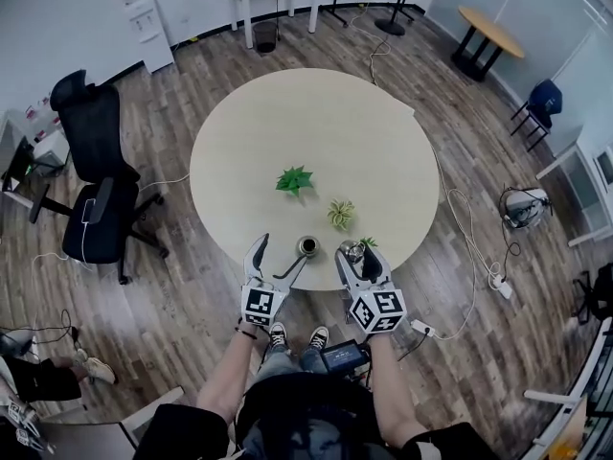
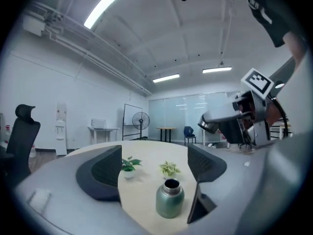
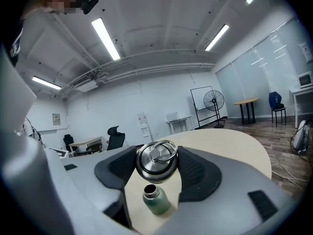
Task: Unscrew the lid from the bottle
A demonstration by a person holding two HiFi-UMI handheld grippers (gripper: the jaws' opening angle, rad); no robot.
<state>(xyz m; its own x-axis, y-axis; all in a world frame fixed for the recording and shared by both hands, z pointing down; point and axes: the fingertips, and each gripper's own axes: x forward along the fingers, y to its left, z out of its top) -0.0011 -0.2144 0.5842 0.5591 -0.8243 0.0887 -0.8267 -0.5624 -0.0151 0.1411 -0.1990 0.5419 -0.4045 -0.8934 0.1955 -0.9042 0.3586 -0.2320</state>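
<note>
Black office chair [image 1: 96, 175] is parked way over on the left, on the wood-plank floor [image 1: 182, 305], well apart from the round pale wood bench [image 1: 316, 123] in the middle of the room. Coming in from the near edge of the bench, the left gripper [image 1: 280, 255] has its jaws spread about as wide as they go and there's nothing in them. It's up off the bench and pointing roughly level, and in its own view the dark ribbed pads [image 2: 105, 173] sit either side of bare bench top. Just right of its tips stands the green metal bottle [image 1: 307, 247], upright near the bench's front edge, mouth open and lid off, with neither gripper touching it. Further back, toward the middle of the bench, are two small potted plants, a bright green one [image 1: 294, 180] and a paler one [image 1: 340, 214] to its right, clear of the bottle. Next along, the right gripper [image 1: 358, 257] has its jaws closed on the round steel lid with a ring handle [image 3: 156, 160]. The lid is pinched by its sides between the pads, ring facing the camera, held above the bench with the open bottle [image 3: 155, 199] showing just below it. Over on the far right there's a white cable [image 1: 469, 247] trailing across the floor.
</note>
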